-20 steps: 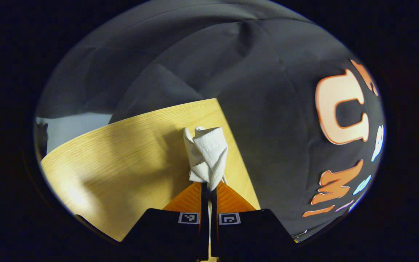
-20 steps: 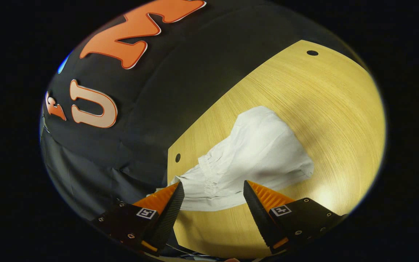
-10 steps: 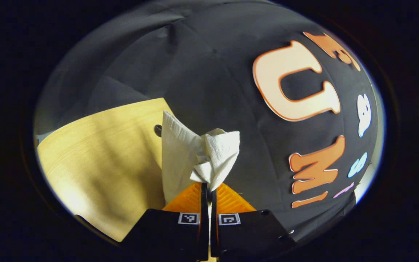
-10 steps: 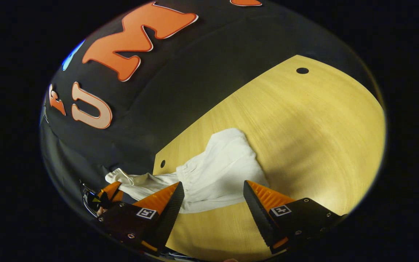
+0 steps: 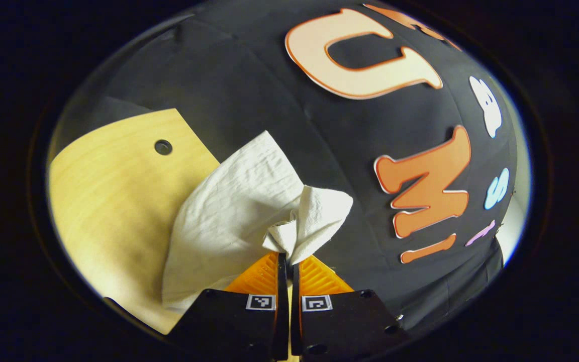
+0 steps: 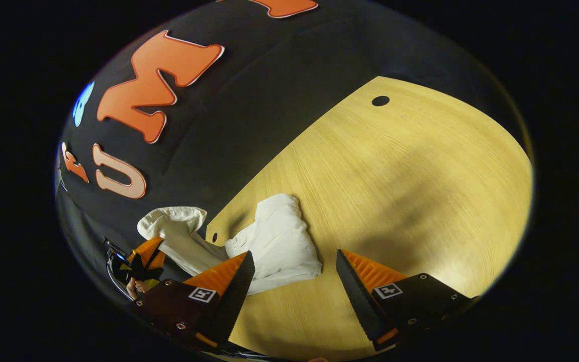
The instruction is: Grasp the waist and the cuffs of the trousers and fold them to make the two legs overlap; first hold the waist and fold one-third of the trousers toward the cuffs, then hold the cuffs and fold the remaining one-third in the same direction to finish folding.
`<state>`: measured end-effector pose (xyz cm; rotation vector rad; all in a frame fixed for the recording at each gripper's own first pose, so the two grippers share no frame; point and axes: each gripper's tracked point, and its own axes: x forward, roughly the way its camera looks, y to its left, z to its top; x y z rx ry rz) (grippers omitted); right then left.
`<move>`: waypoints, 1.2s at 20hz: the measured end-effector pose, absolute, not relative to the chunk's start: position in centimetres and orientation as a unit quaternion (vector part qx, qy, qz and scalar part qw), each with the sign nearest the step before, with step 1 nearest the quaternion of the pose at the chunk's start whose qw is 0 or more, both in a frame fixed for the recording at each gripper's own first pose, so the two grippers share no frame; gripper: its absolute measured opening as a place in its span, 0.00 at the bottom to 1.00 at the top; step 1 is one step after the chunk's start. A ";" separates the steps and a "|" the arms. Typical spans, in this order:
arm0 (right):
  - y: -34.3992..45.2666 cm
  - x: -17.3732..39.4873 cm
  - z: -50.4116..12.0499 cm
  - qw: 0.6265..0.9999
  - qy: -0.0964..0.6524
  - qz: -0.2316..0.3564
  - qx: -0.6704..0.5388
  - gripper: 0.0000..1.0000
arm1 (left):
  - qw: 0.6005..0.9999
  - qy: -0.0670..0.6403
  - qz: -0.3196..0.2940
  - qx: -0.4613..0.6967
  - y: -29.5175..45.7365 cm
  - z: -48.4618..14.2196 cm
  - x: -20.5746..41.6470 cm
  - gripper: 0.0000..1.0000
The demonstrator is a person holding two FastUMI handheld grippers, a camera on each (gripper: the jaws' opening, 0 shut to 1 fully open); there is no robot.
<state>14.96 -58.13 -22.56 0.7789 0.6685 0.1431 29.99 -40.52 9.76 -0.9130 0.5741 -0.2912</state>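
A: While the left gripper [image 5: 285, 254] stays up off the table [image 5: 113, 201], its fingers are pressed together on a bunched corner of the white trousers [image 5: 234, 211], the cloth puffing out just past the tips.

B: And that fabric trails down and to the left from the pinch, draping onto the wooden top near the edge with the small round hole [image 5: 163, 147].

A: Over in the right gripper view, the right gripper [image 6: 294, 266] has its jaws wide apart, nothing between them, hovering over bare wood.

B: The trousers [image 6: 277, 241] sit crumpled at the table's near-left corner, just beyond the left finger, partly hidden behind it.

A: One end of the cloth is lifted off past the table [image 6: 420, 191] edge, up to the other gripper [image 6: 143, 256] at lower left, with a bit of a hand [image 6: 136, 286] showing beneath it.

B: Whether that's waist or cuff in the pinch, I can't tell.
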 end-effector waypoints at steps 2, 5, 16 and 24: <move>-59.4 14.8 -23.1 0.868 0.321 0.061 0.373 0.98 | 0.842 0.291 -0.155 -0.427 -44.0 9.1 30.1 0.07; -60.9 14.3 -23.8 0.864 0.325 0.050 0.381 0.98 | 0.822 0.328 -0.178 -0.429 -48.7 7.2 29.7 0.06; -63.2 13.0 -25.6 0.859 0.339 0.027 0.382 0.98 | 0.827 0.444 -0.171 -0.299 -57.4 -1.4 26.7 0.08; -62.5 12.9 -25.1 0.871 0.337 0.029 0.357 0.98 | 0.839 0.458 -0.204 -0.211 -59.1 -2.9 23.5 0.99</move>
